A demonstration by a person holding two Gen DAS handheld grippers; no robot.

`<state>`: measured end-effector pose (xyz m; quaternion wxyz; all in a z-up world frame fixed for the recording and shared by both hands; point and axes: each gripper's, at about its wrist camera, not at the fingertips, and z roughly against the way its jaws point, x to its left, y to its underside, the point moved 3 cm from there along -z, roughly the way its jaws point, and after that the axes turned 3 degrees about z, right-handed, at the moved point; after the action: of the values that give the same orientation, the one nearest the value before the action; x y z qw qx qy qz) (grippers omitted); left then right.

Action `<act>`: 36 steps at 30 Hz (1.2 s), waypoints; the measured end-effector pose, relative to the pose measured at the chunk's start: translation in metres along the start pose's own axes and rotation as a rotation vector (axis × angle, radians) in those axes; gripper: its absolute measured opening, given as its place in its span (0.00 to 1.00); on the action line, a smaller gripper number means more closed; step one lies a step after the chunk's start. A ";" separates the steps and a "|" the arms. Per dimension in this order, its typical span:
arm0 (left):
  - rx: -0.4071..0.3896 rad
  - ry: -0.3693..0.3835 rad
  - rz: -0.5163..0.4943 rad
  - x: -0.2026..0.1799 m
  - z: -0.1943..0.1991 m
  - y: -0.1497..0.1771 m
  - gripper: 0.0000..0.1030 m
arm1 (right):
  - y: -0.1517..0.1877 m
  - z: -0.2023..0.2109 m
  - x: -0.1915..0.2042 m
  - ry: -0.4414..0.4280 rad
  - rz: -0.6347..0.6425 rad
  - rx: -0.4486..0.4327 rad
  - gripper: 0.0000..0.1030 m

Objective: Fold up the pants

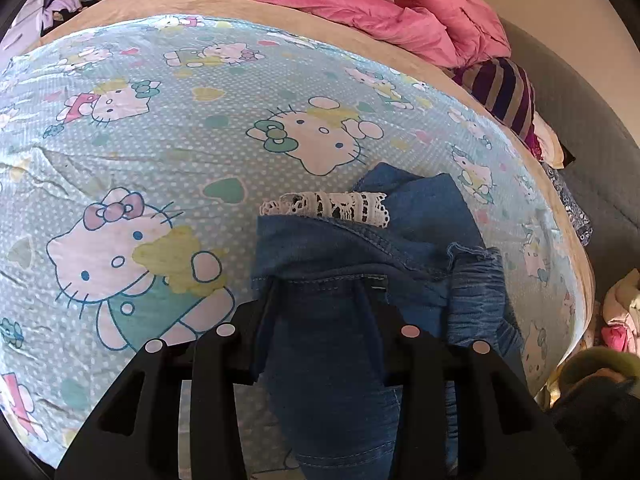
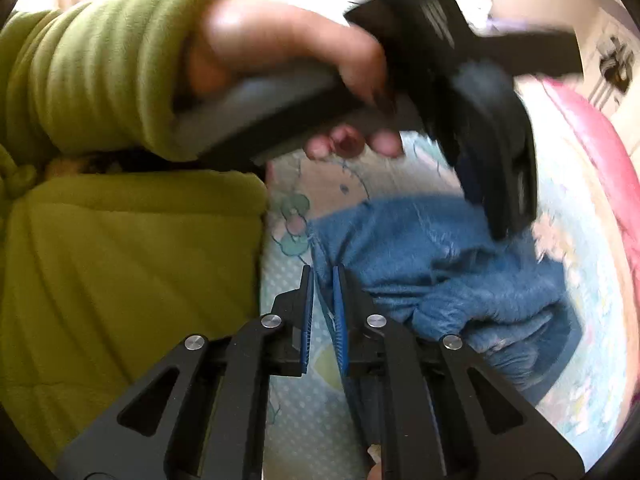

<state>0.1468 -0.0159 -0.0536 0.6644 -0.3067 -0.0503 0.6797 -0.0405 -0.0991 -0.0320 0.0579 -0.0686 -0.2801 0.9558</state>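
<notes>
The blue denim pants (image 1: 360, 248) with a white lace hem (image 1: 328, 206) lie bunched on the Hello Kitty sheet (image 1: 160, 140). In the left wrist view, my left gripper (image 1: 324, 292) has denim draped between and over its fingers, which hides the tips. In the right wrist view, my right gripper (image 2: 322, 276) is nearly closed on a thin edge of the pants (image 2: 440, 264). The other gripper's body (image 2: 480, 120) hovers above the pants, held by a hand in a green sleeve (image 2: 100, 72).
A pink duvet (image 1: 320, 0) and a striped cloth (image 1: 504, 92) lie at the far side of the bed. A grey headboard (image 1: 580, 120) stands at the right. Clothes (image 1: 620, 312) are piled beside the bed. The person's green jacket (image 2: 120, 280) fills the left of the right wrist view.
</notes>
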 end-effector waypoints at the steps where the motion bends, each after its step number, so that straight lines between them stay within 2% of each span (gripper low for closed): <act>1: -0.002 -0.001 -0.001 0.000 0.000 0.001 0.37 | 0.001 -0.001 -0.001 -0.009 -0.023 -0.010 0.05; 6: -0.006 0.001 0.000 0.000 0.001 0.001 0.37 | 0.009 0.009 -0.006 -0.020 -0.092 -0.044 0.06; 8: -0.009 0.000 0.000 0.000 0.002 0.002 0.37 | 0.009 0.013 -0.003 -0.020 -0.106 -0.054 0.10; 10: -0.011 0.000 0.000 0.000 0.003 0.002 0.37 | 0.009 0.018 0.000 -0.023 -0.115 -0.062 0.19; 13: -0.012 0.000 0.005 0.000 0.004 0.002 0.38 | 0.004 0.029 0.005 -0.021 -0.119 -0.085 0.28; 20: -0.014 -0.001 0.011 0.000 0.006 0.004 0.39 | -0.001 0.055 0.006 -0.036 -0.154 -0.135 0.30; 22: -0.014 -0.004 0.010 0.000 0.007 0.004 0.39 | -0.002 0.059 0.007 -0.033 -0.162 -0.142 0.34; 25: -0.016 -0.008 0.009 -0.002 0.007 0.005 0.40 | -0.007 0.068 -0.003 -0.028 -0.168 -0.151 0.35; 36: -0.024 -0.013 0.009 -0.005 0.012 0.006 0.47 | -0.006 0.069 0.001 -0.004 -0.167 -0.186 0.40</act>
<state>0.1359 -0.0170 -0.0454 0.6571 -0.3105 -0.0615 0.6842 -0.0526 -0.1300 0.0283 0.1304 -0.0482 -0.3723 0.9176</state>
